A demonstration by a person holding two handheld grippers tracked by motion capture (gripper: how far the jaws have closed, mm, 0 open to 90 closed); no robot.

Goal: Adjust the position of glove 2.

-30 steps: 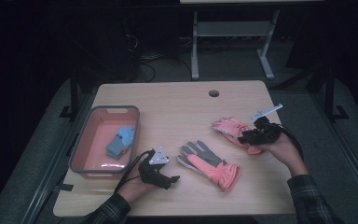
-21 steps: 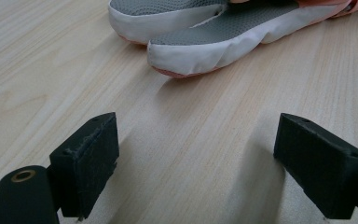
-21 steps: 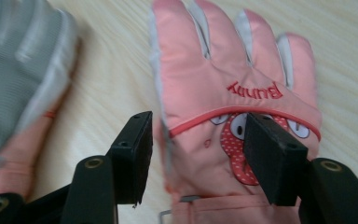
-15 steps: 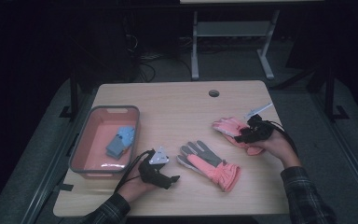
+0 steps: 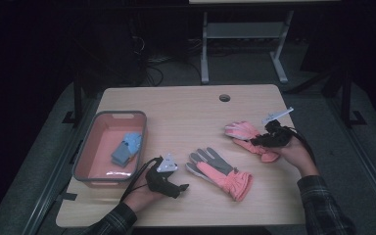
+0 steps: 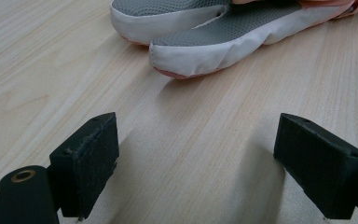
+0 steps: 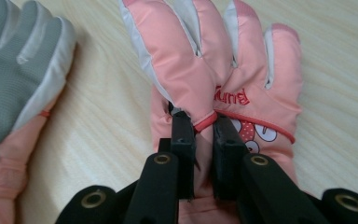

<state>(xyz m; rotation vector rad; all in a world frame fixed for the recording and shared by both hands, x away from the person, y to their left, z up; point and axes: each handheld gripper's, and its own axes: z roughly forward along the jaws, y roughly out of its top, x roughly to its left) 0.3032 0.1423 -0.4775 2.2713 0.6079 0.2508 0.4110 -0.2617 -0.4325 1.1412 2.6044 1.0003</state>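
A pale wooden counter [image 5: 186, 112] carries a grey-rimmed red bin [image 5: 89, 152] at its left with blue folded items [image 5: 127, 147] inside, and two pink winter gloves lying apart at centre and right. The nearer glove [image 5: 218, 171] lies palm up at centre, grey palm showing, cuff toward the person. The far glove [image 5: 247, 134] lies back up near the right edge, pinched by the right claw [image 5: 262, 139], whose jaws are clamped on a fold of fabric at the back of the hand. The left claw [image 5: 178, 187] rests on the counter just beside the nearer glove's fingertips, jaws spread wide and holding nothing.

Judged from here, the step in hand is lifting the far glove, probably toward the bin or its mate. Doing it well calls for a firm grip on that pinch of fabric, since a thin fold could slide out, and a straight lift so the dangling fingers clear the counter.

The right gripper view shows what the high view cannot: the jaws meet on a raised ridge of pink cloth [image 7: 205, 121] below red lettering, with the grey-palmed glove [image 7: 18, 70] off to one side. The left gripper view shows the white-edged fingertips [image 6: 205, 56] lying ahead of the jaws, untouched, with bare wood between them.
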